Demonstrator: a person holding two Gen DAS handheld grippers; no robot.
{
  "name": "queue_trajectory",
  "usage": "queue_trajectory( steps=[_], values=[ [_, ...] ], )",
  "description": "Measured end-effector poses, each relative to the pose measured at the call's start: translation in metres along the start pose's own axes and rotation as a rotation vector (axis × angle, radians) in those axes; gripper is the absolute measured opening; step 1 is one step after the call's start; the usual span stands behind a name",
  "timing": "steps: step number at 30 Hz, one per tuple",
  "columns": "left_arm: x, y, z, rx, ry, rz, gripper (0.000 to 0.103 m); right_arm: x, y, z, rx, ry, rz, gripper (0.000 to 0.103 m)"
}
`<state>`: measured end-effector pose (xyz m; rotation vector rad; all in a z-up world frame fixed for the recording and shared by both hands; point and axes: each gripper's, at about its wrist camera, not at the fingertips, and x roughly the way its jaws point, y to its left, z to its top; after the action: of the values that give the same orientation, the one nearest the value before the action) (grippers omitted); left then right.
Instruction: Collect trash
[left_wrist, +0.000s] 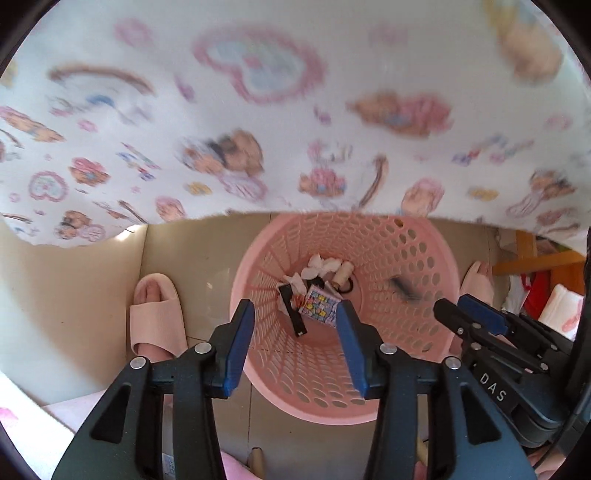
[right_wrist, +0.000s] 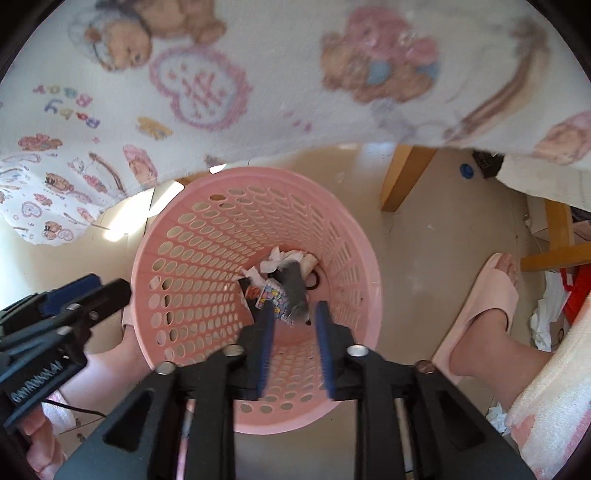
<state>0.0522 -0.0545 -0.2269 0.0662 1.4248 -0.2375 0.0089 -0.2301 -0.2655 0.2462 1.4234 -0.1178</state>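
Trash sits heaped at the bottom of the pink basket (left_wrist: 424, 258) — crumpled white tissues (left_wrist: 321, 266), a small patterned packet (left_wrist: 319, 308), a thin black strip (left_wrist: 291, 314), a pale cardboard tube (left_wrist: 341, 275). A dark grey item (right_wrist: 293, 291) shows in the right wrist view just beyond the right hand-held gripper's tips, blurred; I cannot tell what it is, nor whether it has landed. In the left wrist view the same dark smear lies against the basket wall.

Basket: round moulded plastic, walls pierced with rows of oval holes, standing on pale floor tiles (left_wrist: 74, 295). Its far rim is partly covered by a hanging white cloth (left_wrist: 295, 110) printed with bears and hearts, soft and out of focus.

Left hand-held gripper (left_wrist: 295, 314) points down over the basket mouth, blue pads apart, nothing between them. Right hand-held gripper (right_wrist: 293, 314) likewise — released, pads apart, pressing on nothing.

A foot in a pink slipper (left_wrist: 155, 314) stands on either side, close to the basket. Wooden legs (right_wrist: 402, 177) beyond; floor between lies open.
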Motion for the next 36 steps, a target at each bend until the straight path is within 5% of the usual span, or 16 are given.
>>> queue_trajectory(
  steps=[3,7,9,22,29,36],
  values=[
    [-0.017,0.002,0.002,-0.008,-0.043,0.001,0.047,-0.016,0.000,0.002,0.004,-0.044,-0.004,0.053],
    [-0.046,-0.005,0.001,0.016,-0.112,0.018,0.056,-0.043,0.003,0.005,0.000,-0.112,-0.017,0.060],
    [-0.064,-0.008,-0.001,0.037,-0.163,0.032,0.061,-0.058,0.004,0.006,-0.005,-0.136,-0.005,0.072],
    [-0.161,0.001,-0.008,0.069,-0.488,0.158,0.082,-0.165,0.020,-0.006,-0.141,-0.384,-0.012,0.086],
    [-0.197,0.007,-0.013,0.060,-0.592,0.119,0.093,-0.218,0.022,-0.015,-0.190,-0.528,0.024,0.091],
    [-0.223,0.002,-0.026,0.067,-0.714,0.117,0.102,-0.255,0.019,-0.026,-0.197,-0.670,-0.056,0.102]
  ],
)
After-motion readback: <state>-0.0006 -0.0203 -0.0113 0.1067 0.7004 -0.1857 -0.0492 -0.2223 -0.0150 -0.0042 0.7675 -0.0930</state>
